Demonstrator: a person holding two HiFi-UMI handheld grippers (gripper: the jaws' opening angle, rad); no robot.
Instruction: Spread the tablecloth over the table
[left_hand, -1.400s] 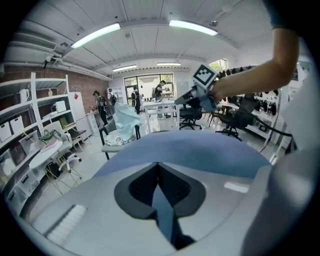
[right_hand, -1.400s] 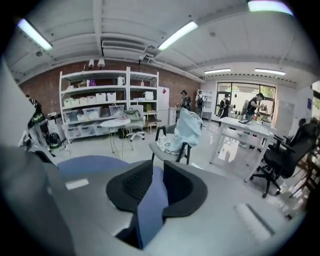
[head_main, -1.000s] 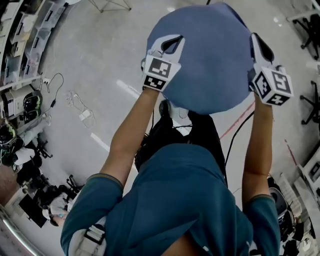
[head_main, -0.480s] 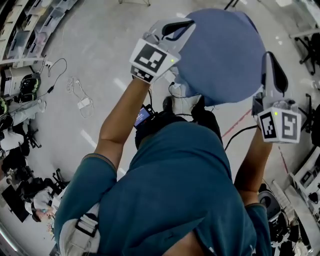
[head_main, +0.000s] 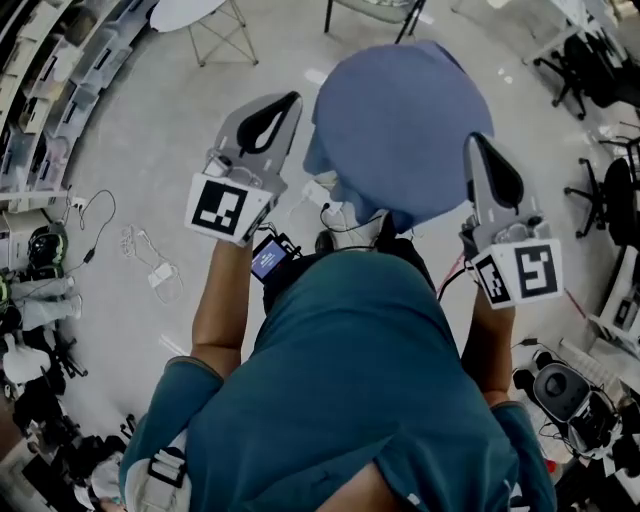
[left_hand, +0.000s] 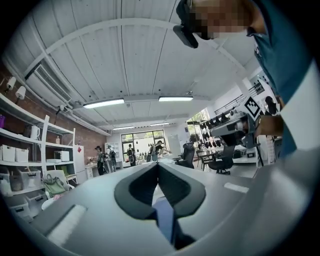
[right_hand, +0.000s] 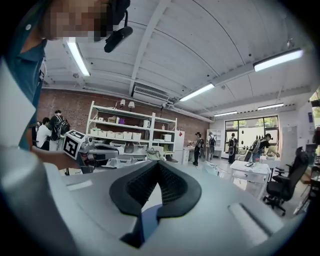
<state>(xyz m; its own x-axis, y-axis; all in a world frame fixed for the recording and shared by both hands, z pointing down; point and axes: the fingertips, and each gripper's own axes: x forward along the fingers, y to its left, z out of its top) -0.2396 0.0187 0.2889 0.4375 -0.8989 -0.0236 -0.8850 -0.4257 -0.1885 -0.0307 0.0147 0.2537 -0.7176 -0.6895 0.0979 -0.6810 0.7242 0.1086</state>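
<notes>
Loose cables (head_main: 150, 255) lie on the floor at far left, well apart from the cloth; if the person swings that way, a low hem could drag over them and snag. The left gripper (head_main: 285, 105) is raised about level, jaws closed together on a thin blue strip of the tablecloth (head_main: 405, 125). Only a sliver shows between the pads in the left gripper view, so the bite looks shallow. A sharp flick to throw the cloth open could pull that corner out, and the whole side would drop. The tablecloth hangs bunched in a rounded blue mass ahead of the person, between the two grippers and nearer the right one. It is not spread on anything, and I cannot tell which table it is meant for. Bunched like this it may land folded or off-centre if the grippers don't move wider apart first. The right gripper (head_main: 480, 145) is also up, jaws closed on another narrow blue strip with the same thin hold and the same slip risk. If one side lets go before the other, the cloth swings and twists. Office chairs (head_main: 600, 195) stand at the right edge, apart from the cloth, and a wide sweep could catch fabric on them.
</notes>
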